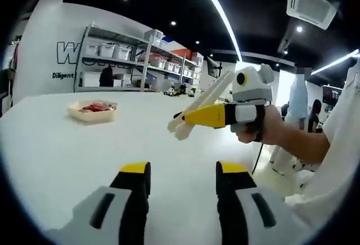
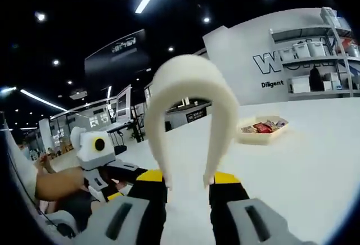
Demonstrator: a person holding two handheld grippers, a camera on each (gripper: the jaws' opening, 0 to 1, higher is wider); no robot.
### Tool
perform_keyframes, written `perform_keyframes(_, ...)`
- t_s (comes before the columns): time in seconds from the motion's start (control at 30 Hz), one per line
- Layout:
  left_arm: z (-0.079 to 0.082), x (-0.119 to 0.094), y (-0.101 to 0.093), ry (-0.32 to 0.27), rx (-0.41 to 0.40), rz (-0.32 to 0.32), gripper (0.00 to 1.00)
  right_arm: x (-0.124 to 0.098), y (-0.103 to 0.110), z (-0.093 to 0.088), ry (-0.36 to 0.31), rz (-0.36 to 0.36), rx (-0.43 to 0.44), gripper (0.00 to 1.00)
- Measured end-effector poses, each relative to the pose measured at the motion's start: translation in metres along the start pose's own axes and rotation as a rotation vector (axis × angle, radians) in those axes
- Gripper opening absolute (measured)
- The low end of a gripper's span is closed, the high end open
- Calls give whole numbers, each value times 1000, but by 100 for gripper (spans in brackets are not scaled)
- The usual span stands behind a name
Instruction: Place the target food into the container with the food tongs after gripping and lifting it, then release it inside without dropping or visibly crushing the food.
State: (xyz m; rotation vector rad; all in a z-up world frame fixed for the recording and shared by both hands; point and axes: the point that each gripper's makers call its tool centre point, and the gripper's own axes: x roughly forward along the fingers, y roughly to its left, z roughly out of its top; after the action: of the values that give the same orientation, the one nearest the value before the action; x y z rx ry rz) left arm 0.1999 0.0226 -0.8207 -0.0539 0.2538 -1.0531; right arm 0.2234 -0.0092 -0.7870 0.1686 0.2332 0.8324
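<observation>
The left gripper (image 1: pixel 183 184) hovered above the white table (image 1: pixel 67 149) with its two yellow-tipped jaws apart and nothing between them; the table under it was bare. Further along the table, to the upper left in the left gripper view, stood a shallow pale tray (image 1: pixel 92 112) holding red food (image 1: pixel 94 108); the tray was well apart from both grippers. In the same view the right gripper (image 1: pixel 197 116) came in from the right, held by a hand (image 1: pixel 261 128), and it carried cream tongs (image 1: pixel 198 108); the tongs pointed to the left, above the table, with their tips a little apart and not touching anything. In the right gripper view the tongs (image 2: pixel 188 107) rose straight in front of the camera, their curved closed end at the top and their two arms going down into the right gripper (image 2: pixel 188 182); its jaws pressed the arms from outside, so this gripper was clamped on the tongs. The tray (image 2: pixel 260 132) lay on the table (image 2: pixel 304 172) to the right of the tongs, with the food (image 2: pixel 263 126) inside it; I could not tell which kind of food it was. At the lower left of this view the left gripper (image 2: pixel 115 191) showed, with a hand (image 2: pixel 59 184) on it. Behind the table stood metal shelves (image 1: pixel 135 59) with boxes by a white wall; a person (image 1: pixel 296 101) stood at the far right.
</observation>
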Motion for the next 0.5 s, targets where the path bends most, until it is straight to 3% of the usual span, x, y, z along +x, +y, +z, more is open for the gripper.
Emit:
perform_keyframes(0.1,-1,1,-4,2,-10,-52,37,0,5,-6,-7,33,10,23)
perform_keyframes(0.17,3,1,-8,-30,-48,-91,33,1,8,-8,-9,50,8,23)
perform_keyframes(0.5,11,2,-6,-71,-93,-145,24,3,18,-8,-18,124,24,23)
